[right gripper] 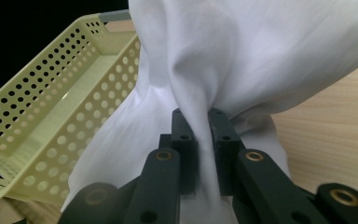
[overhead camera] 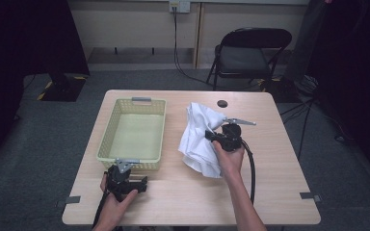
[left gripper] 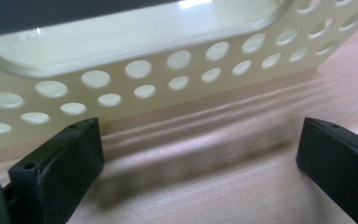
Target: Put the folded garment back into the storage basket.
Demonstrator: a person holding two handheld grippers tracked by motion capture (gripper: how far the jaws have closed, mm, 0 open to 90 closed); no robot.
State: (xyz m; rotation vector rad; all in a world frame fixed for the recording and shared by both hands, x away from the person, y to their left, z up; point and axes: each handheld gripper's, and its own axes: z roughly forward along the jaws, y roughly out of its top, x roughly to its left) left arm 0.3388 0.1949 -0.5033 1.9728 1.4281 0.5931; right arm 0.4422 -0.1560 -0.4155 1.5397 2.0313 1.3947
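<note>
High view: the right gripper (overhead camera: 211, 135) sits over the middle of the table (overhead camera: 279, 192), its jaws clamped on a fold of the white cloth (overhead camera: 197, 137); the cloth bunches around the jaw tips and hangs toward the person's side of them, its lower edge on the wood beside the right hand (overhead camera: 230, 158); a black cable trails from this gripper back along the forearm; a small dark disc (overhead camera: 222, 103) lies on the table beyond the gripper, well apart from it.

Right gripper view: the two black jaws stand close together with a twisted pleat of the cloth (right gripper: 242, 51) pinched between them; the rest of the fabric billows above and around the jaws; the pale yellow-green basket (right gripper: 51, 107) with round holes lies off to the left of the jaws, near the cloth; bare wood shows to their right.

Left gripper view: the left gripper (left gripper: 200, 154) rests low over the table with its jaws spread wide and nothing between them but wood; the perforated wall of the basket (left gripper: 168, 74) stands just ahead of the jaw tips, apart from them.

High view again: the left gripper (overhead camera: 127, 169) sits in the left hand (overhead camera: 117, 199) at the near short wall of the basket (overhead camera: 107, 139), far to the left of the cloth.
</note>
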